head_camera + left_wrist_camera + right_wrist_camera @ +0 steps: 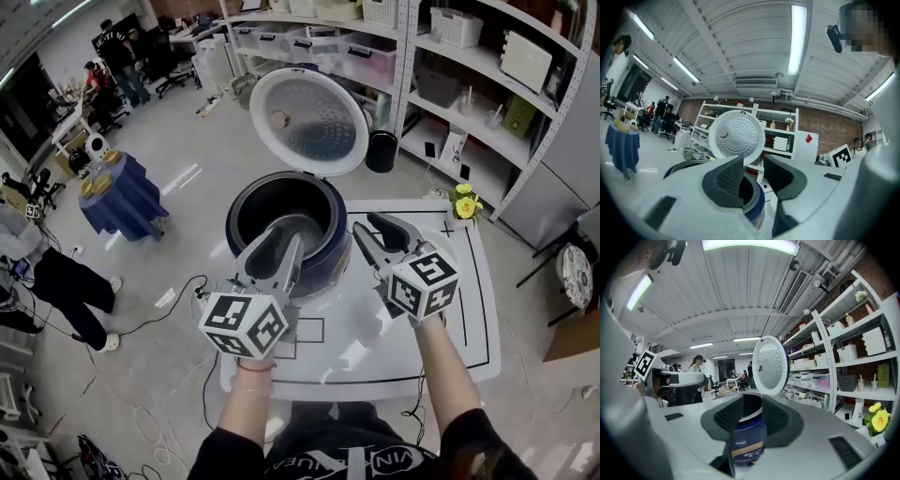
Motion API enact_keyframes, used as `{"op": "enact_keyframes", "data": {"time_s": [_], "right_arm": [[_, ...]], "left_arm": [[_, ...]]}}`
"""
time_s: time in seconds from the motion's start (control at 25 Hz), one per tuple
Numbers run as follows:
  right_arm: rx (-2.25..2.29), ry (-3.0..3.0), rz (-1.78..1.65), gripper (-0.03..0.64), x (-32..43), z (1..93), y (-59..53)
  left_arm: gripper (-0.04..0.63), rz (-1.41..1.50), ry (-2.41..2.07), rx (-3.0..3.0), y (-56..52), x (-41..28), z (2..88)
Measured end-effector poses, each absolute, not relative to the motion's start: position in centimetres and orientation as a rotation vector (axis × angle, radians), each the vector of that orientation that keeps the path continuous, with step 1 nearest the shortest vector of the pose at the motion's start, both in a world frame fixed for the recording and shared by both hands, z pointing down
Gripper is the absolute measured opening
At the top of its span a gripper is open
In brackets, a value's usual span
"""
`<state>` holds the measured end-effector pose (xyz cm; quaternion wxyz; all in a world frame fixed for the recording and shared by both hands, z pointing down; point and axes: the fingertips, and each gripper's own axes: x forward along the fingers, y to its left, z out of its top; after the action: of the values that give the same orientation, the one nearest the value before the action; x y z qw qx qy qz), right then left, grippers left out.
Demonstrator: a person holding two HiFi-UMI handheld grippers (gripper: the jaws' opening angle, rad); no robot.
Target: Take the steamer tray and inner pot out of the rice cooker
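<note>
Your work surface is a white tabletop [450, 319] marked with black outline rectangles [482, 281]. The dark blue rice cooker [323, 270] stands at its far left edge with the lid [307, 120] tipped fully up. The inner pot [277, 208] sits inside the cooker; you cannot tell the steamer tray apart from it in the head view. A yellow artificial flower [464, 202] stands at the far right corner of the tabletop.

The left gripper [284, 239] reaches over the near rim of the cooker. Its fingers [726, 178] stand partly apart, with nothing clamped. The right gripper [366, 222] sits just beside the cooker's right side. Its fingers [729, 418] are likewise partly apart and empty, with the cooker body in line beyond the gap.

Around you, the floor [187, 141] is grey. White metal shelving [487, 112] along the right carries clear storage bins [361, 56] and white baskets [457, 26]. A black cylindrical bin [382, 150] stands at the foot of the shelving. A round table draped in blue cloth [122, 197] stands to the left. Cables [173, 300] trail across the floor. Long light strips [797, 40] run along the ceiling.
</note>
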<state>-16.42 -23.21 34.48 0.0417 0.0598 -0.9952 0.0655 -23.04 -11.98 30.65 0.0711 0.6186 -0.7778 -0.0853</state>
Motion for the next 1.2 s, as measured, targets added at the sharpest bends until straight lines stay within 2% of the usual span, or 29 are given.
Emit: {"op": "enact_keyframes", "data": {"time_s": [0.56,1.2], "right_arm": [[0.155,-2.954,0.226,0.112,-23.3,36.1,-21.0],[0.27,-2.795,0.371,0.156,-25.4,40.4,-24.9]], "left_arm": [[0.112,-0.118,-2.466,1.595,-4.9,-32.9,32.8],[0.173,-0.072,-2.281,1.586,-7.8,-37.5,38.2]]}}
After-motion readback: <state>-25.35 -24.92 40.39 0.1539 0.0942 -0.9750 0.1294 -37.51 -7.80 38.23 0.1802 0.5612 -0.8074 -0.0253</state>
